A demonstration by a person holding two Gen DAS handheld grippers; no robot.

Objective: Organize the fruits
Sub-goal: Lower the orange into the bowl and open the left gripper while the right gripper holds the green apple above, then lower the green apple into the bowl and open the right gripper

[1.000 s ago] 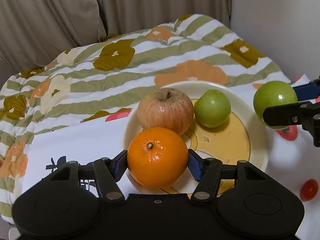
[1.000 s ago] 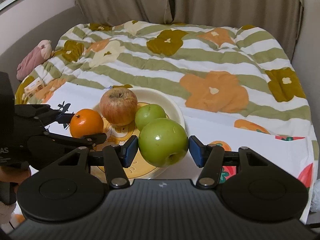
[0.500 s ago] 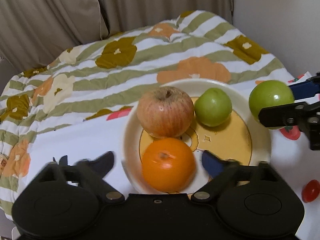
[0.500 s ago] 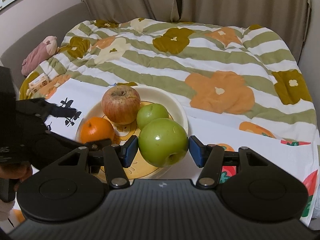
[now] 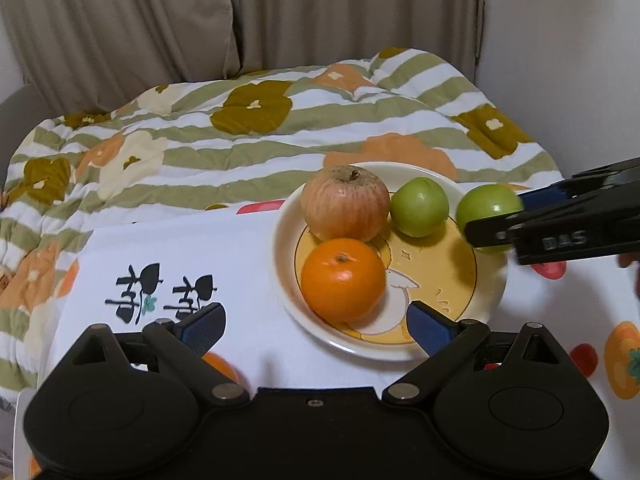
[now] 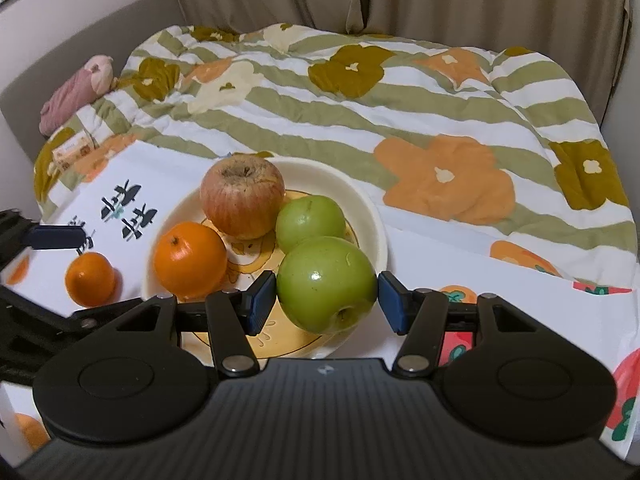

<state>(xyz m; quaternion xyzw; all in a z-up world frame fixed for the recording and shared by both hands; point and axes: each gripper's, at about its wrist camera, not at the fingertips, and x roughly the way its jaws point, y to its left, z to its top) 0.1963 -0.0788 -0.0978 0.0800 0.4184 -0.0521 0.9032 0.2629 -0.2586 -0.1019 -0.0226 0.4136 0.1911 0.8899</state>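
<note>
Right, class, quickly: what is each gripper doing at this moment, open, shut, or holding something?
Left gripper: open, holding nothing; the orange sits free on the plate.
Right gripper: shut on the big green apple.

Black tool — blue pads.

Small orange mostly hidden behind left fingers; held green apple partly covered.
</note>
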